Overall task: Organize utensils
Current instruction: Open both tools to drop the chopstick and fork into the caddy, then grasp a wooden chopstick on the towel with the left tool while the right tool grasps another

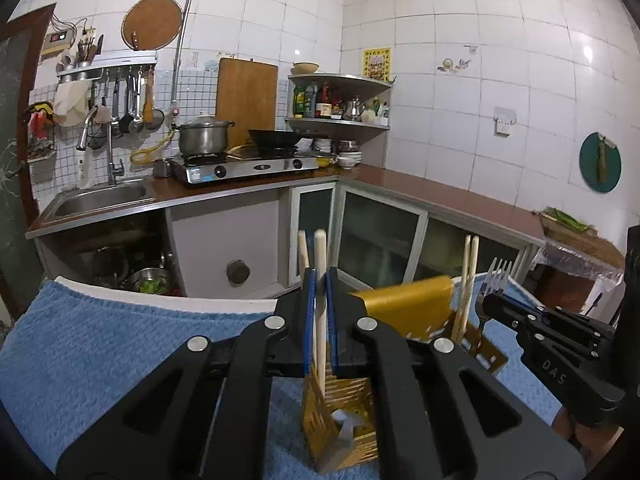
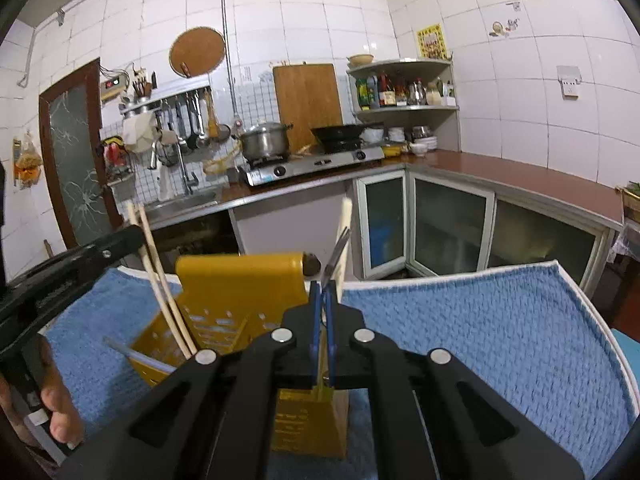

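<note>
My left gripper (image 1: 320,276) is shut on a pair of wooden chopsticks (image 1: 320,252) that stand upright, their lower ends inside a yellow slotted utensil holder (image 1: 404,300). The right wrist view shows the left gripper (image 2: 138,236) and its chopsticks (image 2: 160,280) over the holder's (image 2: 240,280) left compartment. My right gripper (image 2: 323,292) is shut on a metal fork (image 2: 338,248), tines up, above the holder's near compartment. That fork (image 1: 498,276) and right gripper (image 1: 486,304) appear at the right of the left wrist view, beside another chopstick pair (image 1: 468,280) standing in the holder.
The holder rests on a blue towel (image 2: 480,340) over a white-edged surface. A pale utensil (image 1: 344,424) lies in the bottom of one compartment. A person's hand (image 2: 56,412) grips the left tool. Behind are a counter with a sink (image 1: 104,196), a stove (image 1: 248,166) and cabinets.
</note>
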